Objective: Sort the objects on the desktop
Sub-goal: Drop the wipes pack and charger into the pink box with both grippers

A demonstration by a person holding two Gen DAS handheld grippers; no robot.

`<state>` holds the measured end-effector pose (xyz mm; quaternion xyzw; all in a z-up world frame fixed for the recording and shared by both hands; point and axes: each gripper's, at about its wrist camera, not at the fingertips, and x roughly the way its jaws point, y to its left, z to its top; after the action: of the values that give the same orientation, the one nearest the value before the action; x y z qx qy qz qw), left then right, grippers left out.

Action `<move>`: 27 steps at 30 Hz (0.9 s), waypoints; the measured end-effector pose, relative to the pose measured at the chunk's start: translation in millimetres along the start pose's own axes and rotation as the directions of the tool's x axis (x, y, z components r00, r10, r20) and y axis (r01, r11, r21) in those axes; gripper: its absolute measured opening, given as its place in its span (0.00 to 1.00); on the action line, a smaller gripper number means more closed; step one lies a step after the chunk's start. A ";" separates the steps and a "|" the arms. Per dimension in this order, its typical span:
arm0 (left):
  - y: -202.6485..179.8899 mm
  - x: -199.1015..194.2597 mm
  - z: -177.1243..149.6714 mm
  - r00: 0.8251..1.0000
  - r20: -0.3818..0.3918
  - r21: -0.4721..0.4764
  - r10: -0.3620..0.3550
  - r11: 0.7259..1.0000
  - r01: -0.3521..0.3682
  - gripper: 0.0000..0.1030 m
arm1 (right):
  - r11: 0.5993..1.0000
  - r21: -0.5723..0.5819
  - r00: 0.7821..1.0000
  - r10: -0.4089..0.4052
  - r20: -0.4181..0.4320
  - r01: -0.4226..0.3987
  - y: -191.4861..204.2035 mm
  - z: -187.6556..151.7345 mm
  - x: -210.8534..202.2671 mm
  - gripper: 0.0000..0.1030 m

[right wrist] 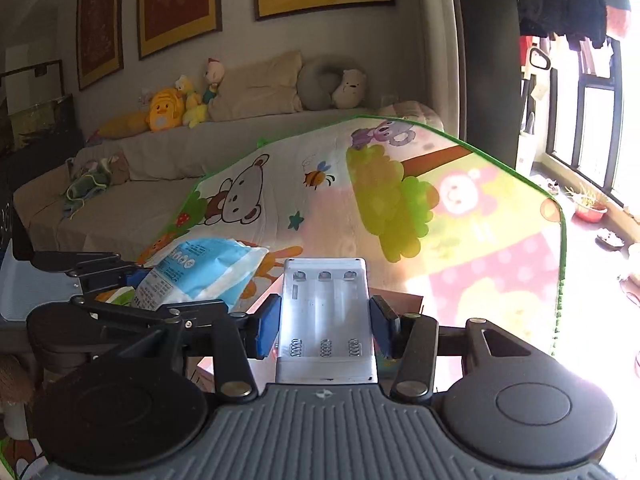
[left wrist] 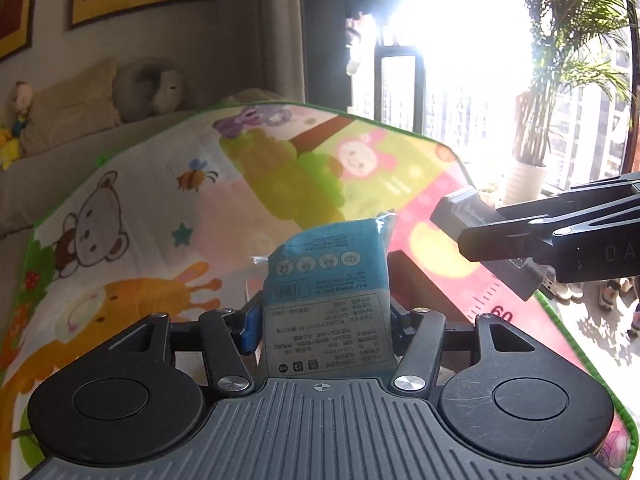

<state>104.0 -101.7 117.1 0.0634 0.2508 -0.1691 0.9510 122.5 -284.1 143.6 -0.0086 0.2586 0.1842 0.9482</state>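
My left gripper (left wrist: 324,322) is shut on a blue and white tissue pack (left wrist: 328,264), its blue pads pressing both sides; the pack stands upright, lifted above the mat. The right wrist view shows the same pack (right wrist: 208,264) in the left gripper (right wrist: 164,292) at the left. A white battery charger (right wrist: 326,304) with three empty slots and springs is clamped between the pads of my right gripper (right wrist: 326,324), which is shut on it. From the left wrist, the right gripper (left wrist: 492,240) comes in from the right, and the charger (left wrist: 460,212) looks dark against the glare.
A cartoon play mat (left wrist: 160,200) with a green border covers the surface below. A brown cardboard box (left wrist: 424,280) lies just beneath both grippers. Behind are a sofa with plush toys (right wrist: 164,110), a bright window and a potted palm (left wrist: 532,140).
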 end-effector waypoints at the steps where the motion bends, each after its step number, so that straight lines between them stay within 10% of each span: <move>1: 0.3 12.8 -4.4 1.000 -0.027 -0.005 0.014 1.000 -0.014 0.70 | 1.000 0.014 1.000 -0.009 -0.014 0.009 -3.9 0.9 14.0 0.46; 5: 12.8 12.4 -36.2 0.996 -0.081 -0.048 0.043 0.998 -0.047 0.87 | 0.999 0.044 0.995 -0.012 -0.101 0.016 -15.2 -8.6 62.3 0.48; 19: 37.1 -27.3 -119.5 0.978 -0.185 -0.072 0.093 0.991 -0.108 0.93 | 0.994 -0.041 0.987 0.092 -0.132 -0.098 66.8 -0.8 123.2 0.50; 27: 72.9 -43.3 -130.6 0.964 -0.185 -0.140 0.191 0.966 -0.218 0.96 | 0.989 -0.116 0.979 -0.112 -0.168 0.093 54.5 -21.5 138.0 0.40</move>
<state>34.9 5.8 28.2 0.0270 0.3357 -0.0430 0.9406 202.9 -188.2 61.1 -0.0892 0.3291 0.1472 0.9285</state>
